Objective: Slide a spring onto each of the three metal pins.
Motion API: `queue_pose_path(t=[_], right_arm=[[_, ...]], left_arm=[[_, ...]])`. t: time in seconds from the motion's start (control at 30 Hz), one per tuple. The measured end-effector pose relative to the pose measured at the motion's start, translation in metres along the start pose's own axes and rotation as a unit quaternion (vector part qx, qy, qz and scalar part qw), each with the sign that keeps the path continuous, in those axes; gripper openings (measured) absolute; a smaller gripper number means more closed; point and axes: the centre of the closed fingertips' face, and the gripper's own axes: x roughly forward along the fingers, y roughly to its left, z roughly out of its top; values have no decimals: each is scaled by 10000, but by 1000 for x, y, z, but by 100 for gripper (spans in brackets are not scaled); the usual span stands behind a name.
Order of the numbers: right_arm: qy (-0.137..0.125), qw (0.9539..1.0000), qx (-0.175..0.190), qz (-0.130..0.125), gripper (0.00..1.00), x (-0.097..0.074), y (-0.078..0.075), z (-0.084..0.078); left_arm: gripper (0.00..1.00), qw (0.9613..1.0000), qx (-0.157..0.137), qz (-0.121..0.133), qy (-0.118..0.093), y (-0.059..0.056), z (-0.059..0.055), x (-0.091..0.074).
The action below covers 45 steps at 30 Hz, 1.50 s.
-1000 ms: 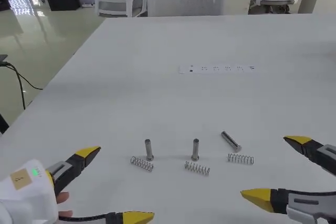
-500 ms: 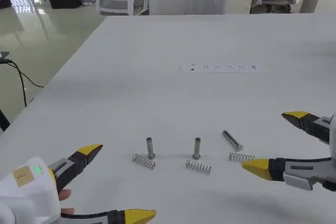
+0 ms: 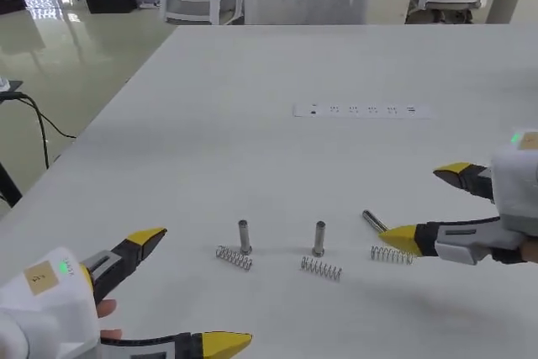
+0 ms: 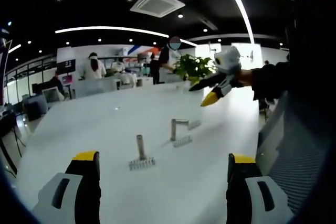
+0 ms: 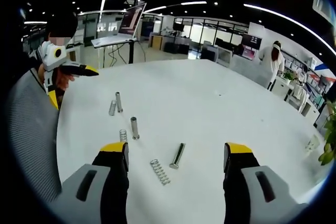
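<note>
No readable text; strip point(image 3: 361, 111) markings too small.

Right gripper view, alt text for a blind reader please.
The right gripper, fingers open, faces a metal pin lying flat beside a spring on a white table. Beyond, a second pin and third pin stand upright, a second spring and third spring lying beside them; the left gripper, open, is at far left.

white left hand-held gripper point(image 3: 189, 289), yellow-tipped jaws
</note>
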Motion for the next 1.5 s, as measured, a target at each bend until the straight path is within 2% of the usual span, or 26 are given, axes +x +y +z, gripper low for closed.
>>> queue_pose_path(t=[0.5, 0.6, 0.8, 1.0, 1.37, 1.5], right_arm=[[587, 9982, -113, -85, 53, 27, -11, -7], [660, 9978, -33, -44, 52, 33, -12, -9], [833, 9964, 164, -67, 40, 43, -17, -16], [1090, 9937, 250, 32, 31, 53, -13, -25], [1465, 9883, 415, 55, 19, 74, -15, -36], [1574, 9863, 480, 90, 18, 79, -13, -41]], left_arm=[[98, 10000, 10, -13, 5, -2, 0, 0], [98, 10000, 6, -20, 7, -2, 0, 0], [98, 10000, 17, -15, 13, -1, -1, 0], [98, 10000, 7, 3, 28, 0, -2, 0], [98, 10000, -13, 54, 41, 3, -3, -1], [98, 10000, -20, 67, 38, 3, -3, -1]])
